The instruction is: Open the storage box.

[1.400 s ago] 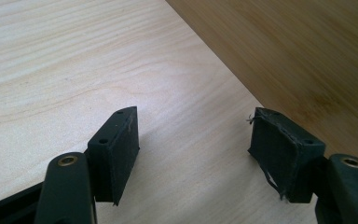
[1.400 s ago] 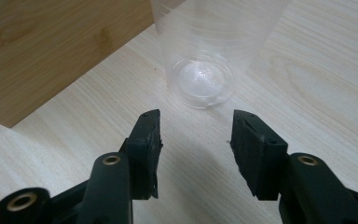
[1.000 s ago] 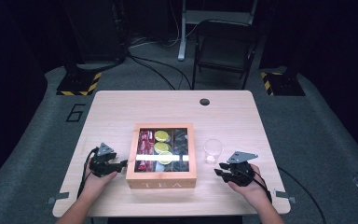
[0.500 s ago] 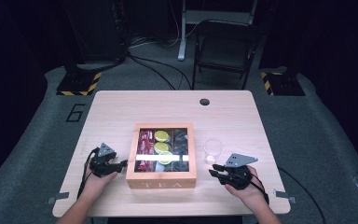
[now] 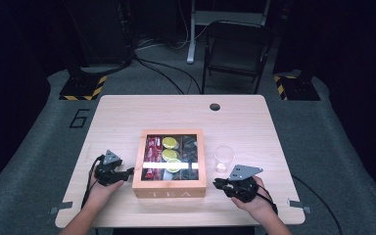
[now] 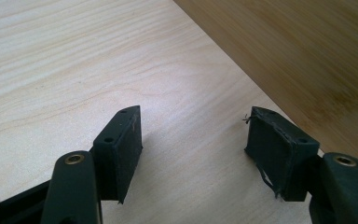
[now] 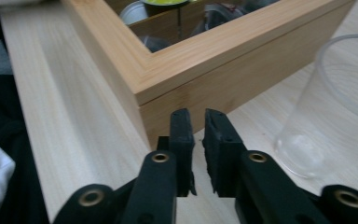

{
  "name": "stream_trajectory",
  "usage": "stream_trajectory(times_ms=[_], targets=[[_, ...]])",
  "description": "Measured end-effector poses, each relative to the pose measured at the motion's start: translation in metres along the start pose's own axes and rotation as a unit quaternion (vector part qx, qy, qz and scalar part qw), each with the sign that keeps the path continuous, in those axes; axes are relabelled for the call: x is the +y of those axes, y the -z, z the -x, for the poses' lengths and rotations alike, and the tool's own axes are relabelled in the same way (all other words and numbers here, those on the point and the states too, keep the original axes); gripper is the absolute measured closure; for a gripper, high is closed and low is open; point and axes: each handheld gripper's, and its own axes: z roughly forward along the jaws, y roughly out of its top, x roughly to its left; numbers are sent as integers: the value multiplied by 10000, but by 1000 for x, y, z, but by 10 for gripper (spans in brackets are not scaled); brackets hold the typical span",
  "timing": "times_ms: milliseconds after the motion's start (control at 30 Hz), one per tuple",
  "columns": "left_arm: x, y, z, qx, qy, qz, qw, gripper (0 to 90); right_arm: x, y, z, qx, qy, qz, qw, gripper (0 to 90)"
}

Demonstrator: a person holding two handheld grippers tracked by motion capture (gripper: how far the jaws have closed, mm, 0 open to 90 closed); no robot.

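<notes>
The tea box (image 5: 169, 186) is flanked, seemingly for opening. The left tool (image 6: 193, 144) is held apart; the right tool (image 7: 198, 135) is nearly closed, empty.

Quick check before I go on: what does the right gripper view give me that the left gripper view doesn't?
Right gripper view alone: the clear plastic cup beside the tea box, the box's windowed lid with packets under it, and the right gripper with its jaws nearly closed on nothing. Left gripper view alone: the left gripper spread wide over bare table. Both: the box's wooden side and the tabletop.
</notes>
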Motion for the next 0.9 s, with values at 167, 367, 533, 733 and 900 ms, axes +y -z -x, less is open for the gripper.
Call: stream_trajectory(times_ms=[167, 367, 533, 733, 900], targets=[[0, 0, 0, -10, 4, 6, 10000, 351, 1, -3, -4, 246, 60, -45, 9997, 872], [0, 0, 0, -12, -3, 13, 10000, 348, 3, -7, -10, 501, 142, -89, 9986, 876], [0, 0, 0, -6, -3, 20, 10000, 345, 3, -8, -10, 535, 90, -109, 9985, 876], [0, -1, 0, -8, -2, 24, 10000, 344, 3, -10, -11, 612, 84, -114, 9980, 876], [0, -1, 0, -12, 4, 31, 10000, 344, 3, -11, -11, 646, 131, -129, 9977, 876]])
